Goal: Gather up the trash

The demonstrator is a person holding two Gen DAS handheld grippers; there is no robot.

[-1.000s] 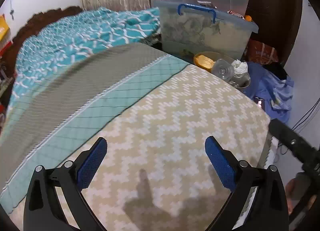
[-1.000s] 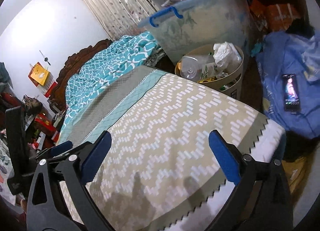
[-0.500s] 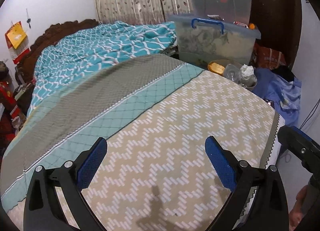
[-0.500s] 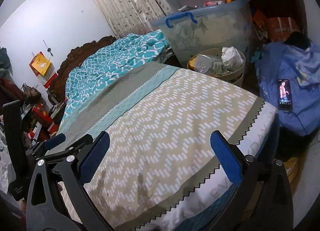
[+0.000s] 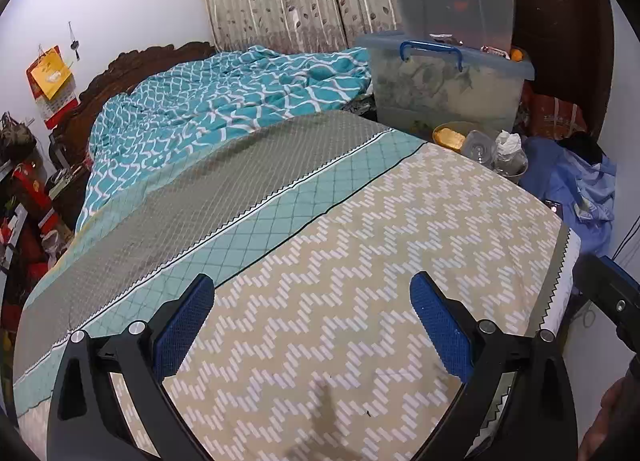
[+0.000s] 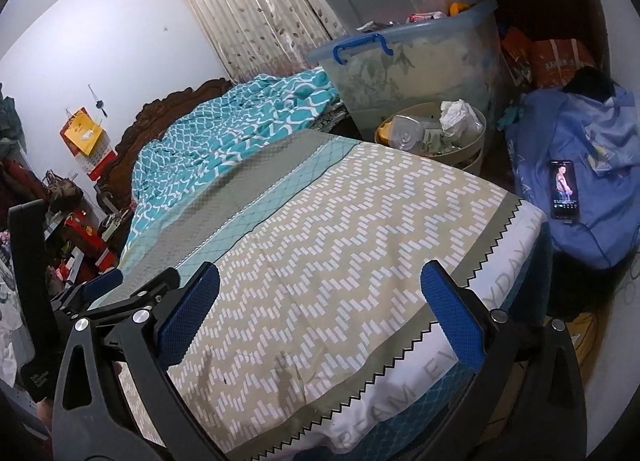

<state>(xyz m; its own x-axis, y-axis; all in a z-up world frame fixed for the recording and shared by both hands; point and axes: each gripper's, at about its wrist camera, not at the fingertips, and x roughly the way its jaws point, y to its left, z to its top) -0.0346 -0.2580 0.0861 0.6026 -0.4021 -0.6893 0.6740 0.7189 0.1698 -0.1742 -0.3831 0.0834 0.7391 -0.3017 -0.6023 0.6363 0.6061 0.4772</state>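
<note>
A round beige trash bin stands past the far corner of the bed, holding a crumpled white tissue, a clear plastic bottle and other litter. It also shows in the left wrist view. My left gripper is open and empty above the zigzag bedsheet. My right gripper is open and empty over the bed's near corner. The left gripper also shows at the left edge of the right wrist view.
A large clear storage box with a blue handle stands behind the bin, another tub stacked on it. A blue cloth heap with a phone lies right of the bed. A teal quilt covers the bed's far half.
Both grippers have pulled back and risen from the bed, so the bin and boxes look smaller and farther. Both stay open and empty.
</note>
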